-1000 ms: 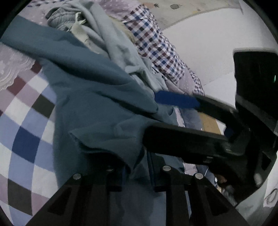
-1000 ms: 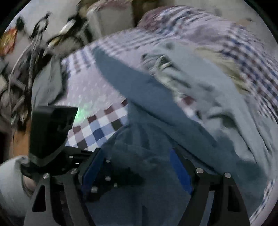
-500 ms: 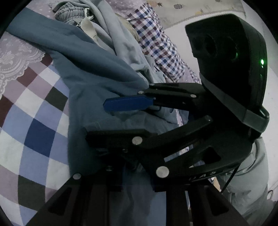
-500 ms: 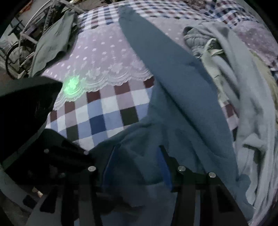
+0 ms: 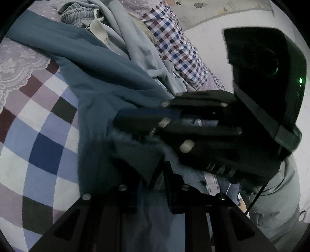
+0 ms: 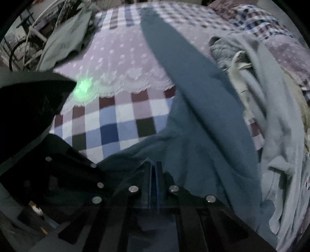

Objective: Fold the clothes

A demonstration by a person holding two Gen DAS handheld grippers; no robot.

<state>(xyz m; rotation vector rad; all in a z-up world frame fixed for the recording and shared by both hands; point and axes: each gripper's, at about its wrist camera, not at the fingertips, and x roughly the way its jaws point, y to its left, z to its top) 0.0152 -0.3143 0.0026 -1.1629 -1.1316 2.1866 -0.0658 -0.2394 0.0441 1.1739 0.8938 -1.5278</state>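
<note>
A teal-blue garment lies spread over the checked bedspread, one long part running off to the far side. My left gripper is shut on a fold at its near edge. Just above and to the right, my right gripper comes in from the side, its blue pads pressed together on the same cloth. In the right wrist view the right gripper pinches a ridge of teal fabric, and the left gripper sits close on its left, tips buried in the cloth.
A heap of clothes lies beyond the garment: a light blue piece, a checked shirt, grey knitwear. White lace covers the far bedspread. A pale green garment hangs by a bicycle. A person's grey clothing is at the right.
My right gripper swung in beside the left and went from open to shut on the teal cloth. The left gripper has kept its hold.
</note>
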